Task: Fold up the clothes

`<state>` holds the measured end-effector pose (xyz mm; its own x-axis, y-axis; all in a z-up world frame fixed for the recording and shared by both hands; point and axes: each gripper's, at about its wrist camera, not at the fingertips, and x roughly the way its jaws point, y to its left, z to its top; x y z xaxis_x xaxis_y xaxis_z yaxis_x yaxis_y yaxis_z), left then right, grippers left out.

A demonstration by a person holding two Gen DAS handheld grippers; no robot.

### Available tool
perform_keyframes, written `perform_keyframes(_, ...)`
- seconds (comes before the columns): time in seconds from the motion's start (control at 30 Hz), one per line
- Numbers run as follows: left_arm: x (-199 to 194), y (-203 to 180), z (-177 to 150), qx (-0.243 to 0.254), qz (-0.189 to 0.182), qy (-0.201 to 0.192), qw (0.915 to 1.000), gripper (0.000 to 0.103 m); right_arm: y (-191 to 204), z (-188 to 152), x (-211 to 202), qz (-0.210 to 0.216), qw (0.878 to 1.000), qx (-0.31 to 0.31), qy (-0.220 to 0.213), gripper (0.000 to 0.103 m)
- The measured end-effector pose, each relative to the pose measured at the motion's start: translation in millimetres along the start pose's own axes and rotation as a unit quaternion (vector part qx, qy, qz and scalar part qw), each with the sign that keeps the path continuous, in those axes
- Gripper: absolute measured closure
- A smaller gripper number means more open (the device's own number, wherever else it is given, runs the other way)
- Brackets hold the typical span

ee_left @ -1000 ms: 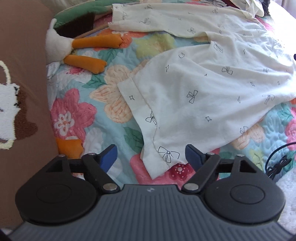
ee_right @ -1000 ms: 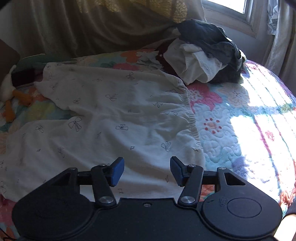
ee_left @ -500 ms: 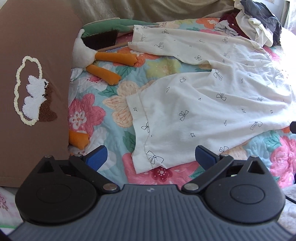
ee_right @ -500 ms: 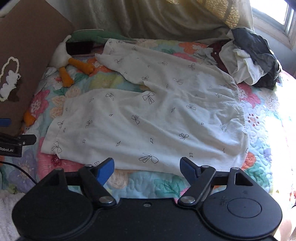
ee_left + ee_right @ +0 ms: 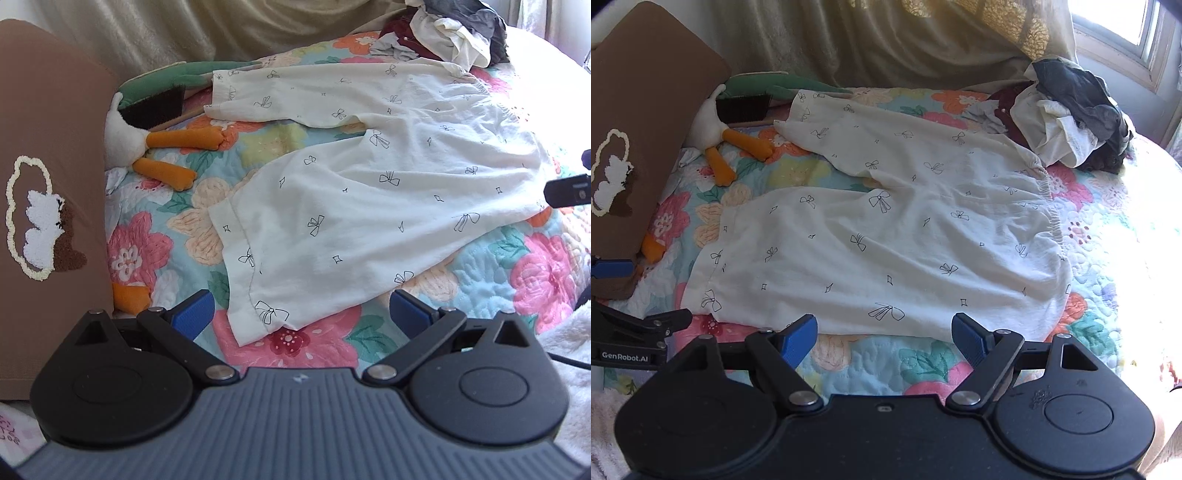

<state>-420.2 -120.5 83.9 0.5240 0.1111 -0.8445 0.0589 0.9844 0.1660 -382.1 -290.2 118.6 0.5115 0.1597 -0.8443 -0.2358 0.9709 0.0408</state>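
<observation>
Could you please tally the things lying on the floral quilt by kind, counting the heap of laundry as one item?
Cream pyjama trousers printed with black bows, spread flat: 1
Heap of unfolded dark, white and maroon laundry: 1
White plush goose with orange legs: 1
Dark-bristled wooden-handled brush: 1
Brown cushion with embroidered cloud, at the quilt's edge: 1
Total: 5

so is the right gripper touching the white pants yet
Apart. The right wrist view shows the open right gripper short of the white pants, quilt visible between its fingertips.
</observation>
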Motion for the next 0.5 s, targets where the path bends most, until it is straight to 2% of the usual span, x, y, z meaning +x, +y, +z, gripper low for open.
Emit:
perform_keyframes(0.17, 3, -3, -2, -0.004, -0.036, 0.014, 0.9992, 0.0, 2, 2, -3, -0.006, 1.0, 0.003, -0.004, 0.019)
perform_keyframes(0.37, 5, -5, -7, -0.007, -0.019, 0.018, 0.9996, 0.0, 11, -1, -6, 0.005, 1.0, -0.001, -0.005, 0.019)
perform_keyframes(0.5, 3, -3, -5, -0.014, -0.018, 0.007, 0.9997, 0.0, 12, -2, -6, 0.008, 1.0, -0.004, -0.006, 0.019)
